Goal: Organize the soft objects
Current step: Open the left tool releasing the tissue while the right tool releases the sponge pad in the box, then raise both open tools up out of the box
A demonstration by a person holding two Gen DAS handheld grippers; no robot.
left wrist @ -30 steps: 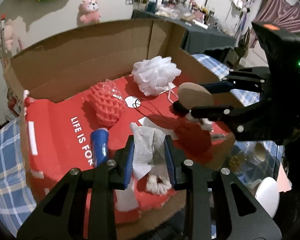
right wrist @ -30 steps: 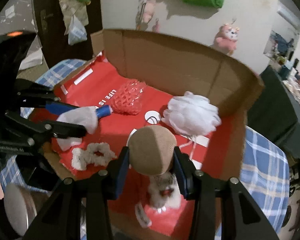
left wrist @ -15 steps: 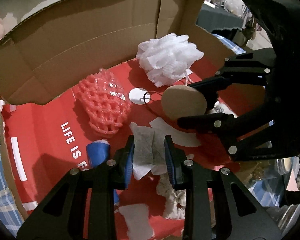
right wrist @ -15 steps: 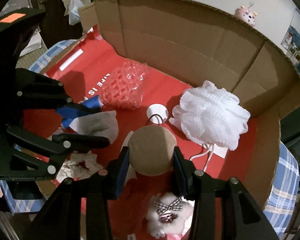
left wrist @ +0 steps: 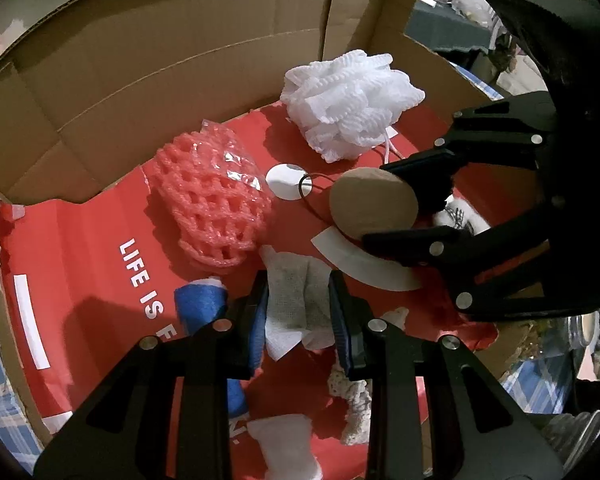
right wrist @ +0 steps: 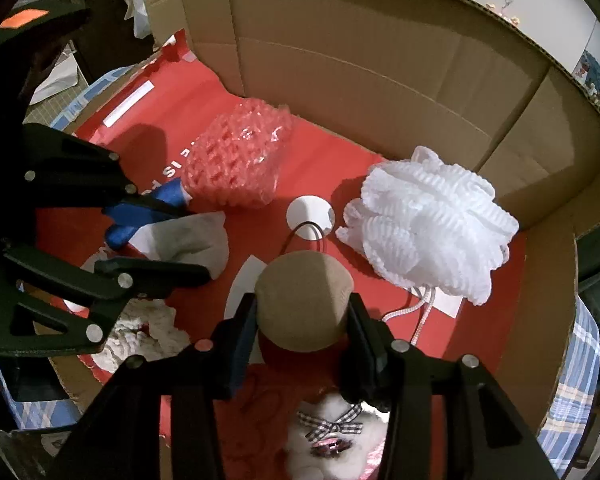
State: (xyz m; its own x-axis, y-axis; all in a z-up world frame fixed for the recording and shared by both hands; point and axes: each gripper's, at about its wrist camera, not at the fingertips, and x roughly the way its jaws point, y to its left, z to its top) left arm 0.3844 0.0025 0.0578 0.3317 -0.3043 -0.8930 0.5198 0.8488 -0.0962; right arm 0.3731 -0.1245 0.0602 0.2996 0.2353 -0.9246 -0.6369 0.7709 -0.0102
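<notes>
My left gripper (left wrist: 300,308) is shut on a white-grey cloth (left wrist: 296,304) and holds it low over the red liner (left wrist: 100,248) inside the cardboard box (left wrist: 180,48). It also shows in the right wrist view (right wrist: 180,244), with the cloth (right wrist: 188,240) between its fingers. My right gripper (right wrist: 302,320) is shut on a tan round sponge pad (right wrist: 304,300), just above the liner; the pad also shows in the left wrist view (left wrist: 374,204). A pink foam net (left wrist: 212,196), a white bath pouf (left wrist: 348,96) and a blue roll (left wrist: 200,304) lie in the box.
A cream scrunchie (right wrist: 140,332) and a white plush with a checked bow (right wrist: 332,436) lie near the box's front edge. White paper pieces (left wrist: 364,264) and a white disc (left wrist: 288,182) lie on the liner. Blue checked cloth (right wrist: 572,400) surrounds the box.
Both grippers have moved forward and down into the box with their loads. The box floor and its objects now look closer.
</notes>
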